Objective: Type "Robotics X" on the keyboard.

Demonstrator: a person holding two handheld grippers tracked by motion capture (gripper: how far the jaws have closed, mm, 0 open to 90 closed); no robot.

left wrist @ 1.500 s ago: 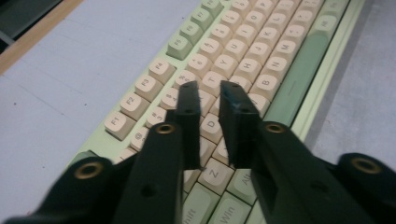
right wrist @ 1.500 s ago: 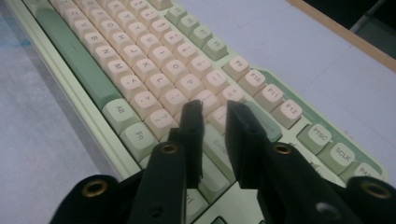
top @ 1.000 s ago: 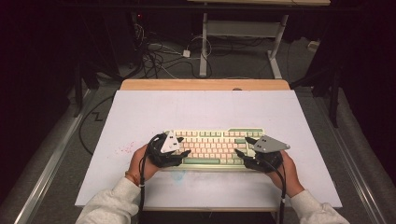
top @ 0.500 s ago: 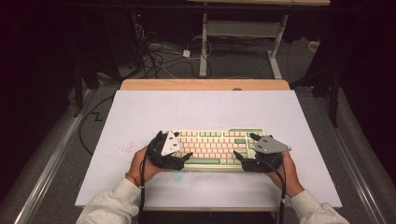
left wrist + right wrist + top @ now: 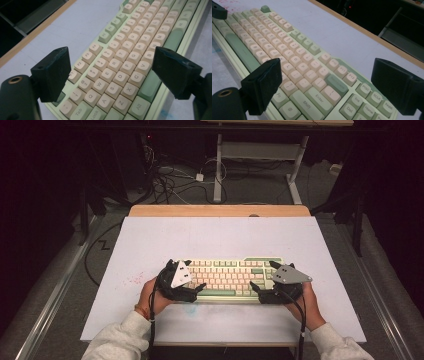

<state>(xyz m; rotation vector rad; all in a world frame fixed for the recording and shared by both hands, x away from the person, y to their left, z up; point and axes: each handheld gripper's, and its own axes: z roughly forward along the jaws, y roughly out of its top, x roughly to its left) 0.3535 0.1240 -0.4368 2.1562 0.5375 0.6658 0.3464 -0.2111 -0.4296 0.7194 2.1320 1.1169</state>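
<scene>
Your left hand-held gripper [image 5: 196, 289] and right hand-held gripper [image 5: 256, 288] sit level at the keyboard's [image 5: 227, 276] ends, jaws just opened wide, straddling it without pressing.

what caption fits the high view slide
Both tongs, left and right, open over the ends of a cream-and-green keyboard.

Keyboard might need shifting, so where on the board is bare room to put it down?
Bare white board lies beyond the keyboard up to the wooden edge, and on both sides. The near strip is crowded: left gripper and right gripper flank the keyboard's ends.
</scene>
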